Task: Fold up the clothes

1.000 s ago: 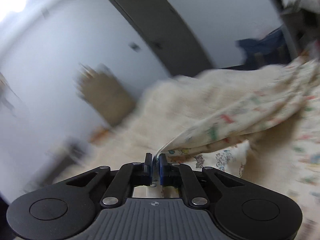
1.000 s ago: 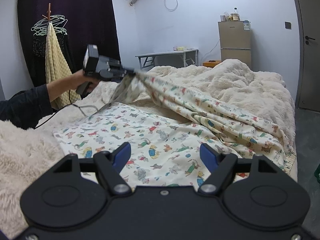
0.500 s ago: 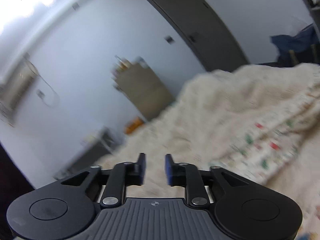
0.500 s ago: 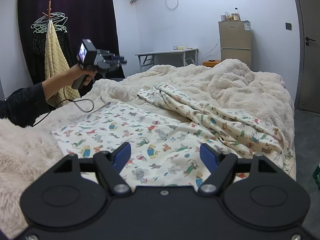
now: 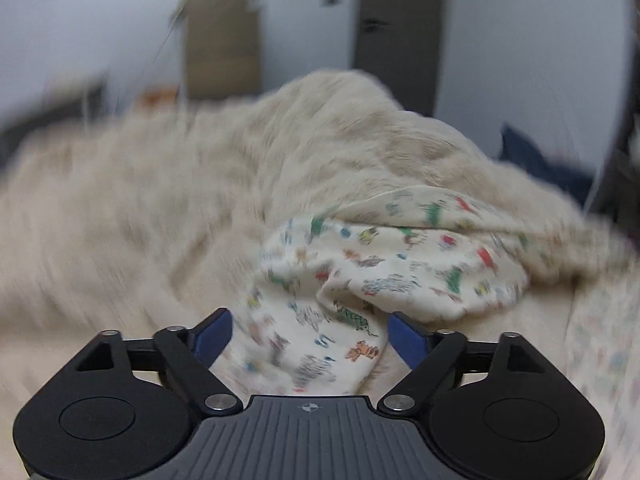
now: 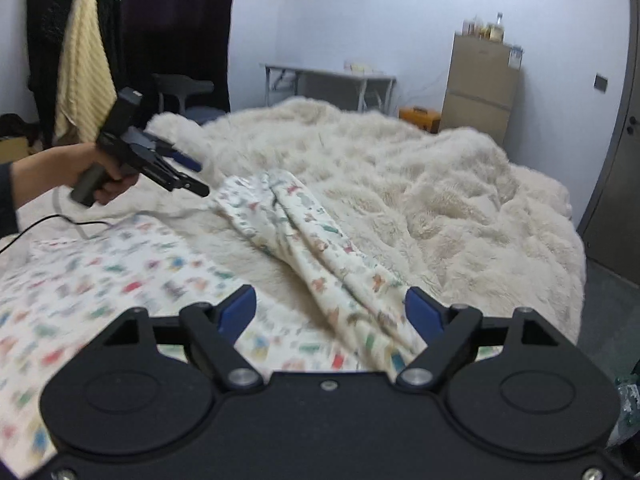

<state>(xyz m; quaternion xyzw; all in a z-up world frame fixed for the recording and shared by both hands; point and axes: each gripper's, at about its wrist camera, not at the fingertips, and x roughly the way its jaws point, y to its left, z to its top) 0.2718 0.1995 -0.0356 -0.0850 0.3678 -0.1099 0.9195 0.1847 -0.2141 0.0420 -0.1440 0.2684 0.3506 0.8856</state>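
Note:
A cream garment printed with small coloured animals [image 6: 304, 236] lies on the bed, one part flat [image 6: 100, 280] and one part bunched into a long ridge. My left gripper [image 5: 310, 338] is open, and the bunched end of the garment [image 5: 380, 272] shows in front of its spread blue pads [image 5: 212, 336]. In the right wrist view a hand [image 6: 104, 176] holds that left gripper [image 6: 200, 179] just left of the ridge's far end. My right gripper [image 6: 330, 308] is open over the near end of the ridge, holding nothing.
A fluffy cream blanket [image 6: 440, 208] covers the whole bed. Behind it stand a grey desk [image 6: 328, 80], a tan cabinet [image 6: 480, 80] and an orange box [image 6: 418, 118]. A door [image 6: 624, 152] is at right, a hanging yellow towel [image 6: 82, 80] at left. A cable [image 6: 60, 222] trails over the bed.
My left gripper let go of the lifted garment corner, opened wide and came down toward the bunched end. The garment dropped into a ridge. My right gripper moved closer to it.

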